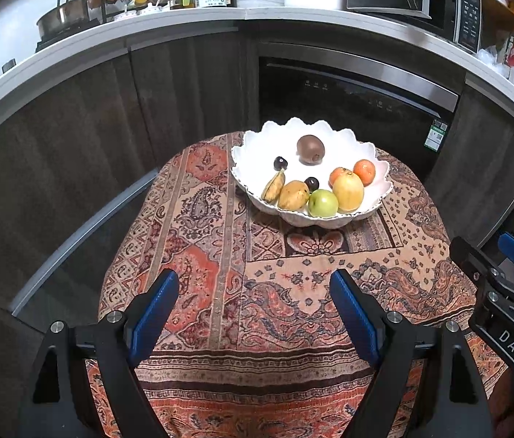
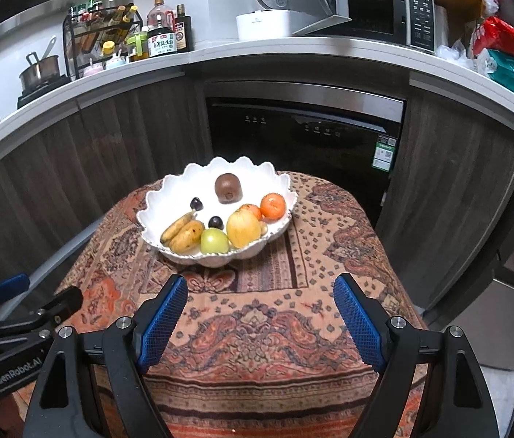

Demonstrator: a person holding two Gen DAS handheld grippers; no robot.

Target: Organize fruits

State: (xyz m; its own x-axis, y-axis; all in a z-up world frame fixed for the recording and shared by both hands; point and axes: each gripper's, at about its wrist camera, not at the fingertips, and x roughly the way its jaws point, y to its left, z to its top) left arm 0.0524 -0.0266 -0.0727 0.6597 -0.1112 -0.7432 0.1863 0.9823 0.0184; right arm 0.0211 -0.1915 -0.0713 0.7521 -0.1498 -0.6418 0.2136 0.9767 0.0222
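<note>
A white scalloped bowl (image 1: 257,146) (image 2: 169,197) stands at the far side of a small table with a patterned cloth (image 1: 220,255) (image 2: 257,321). In it lie a brown kiwi (image 1: 310,149) (image 2: 227,188), two dark plums (image 1: 280,163), a banana (image 1: 273,186), a mango (image 1: 293,195), a green apple (image 1: 323,203) (image 2: 214,241), a yellow apple (image 1: 348,190) (image 2: 243,228) and two oranges (image 1: 364,171) (image 2: 273,205). My left gripper (image 1: 255,288) is open and empty over the near cloth. My right gripper (image 2: 260,292) is open and empty, just before the bowl.
Dark cabinets and a black dishwasher (image 1: 348,109) stand behind the table. The counter above holds a spice rack (image 2: 100,36), bottles, a pot (image 2: 39,69), a rice cooker (image 2: 267,18) and a microwave (image 2: 384,11). The right gripper also shows at the left wrist view's right edge (image 1: 497,292).
</note>
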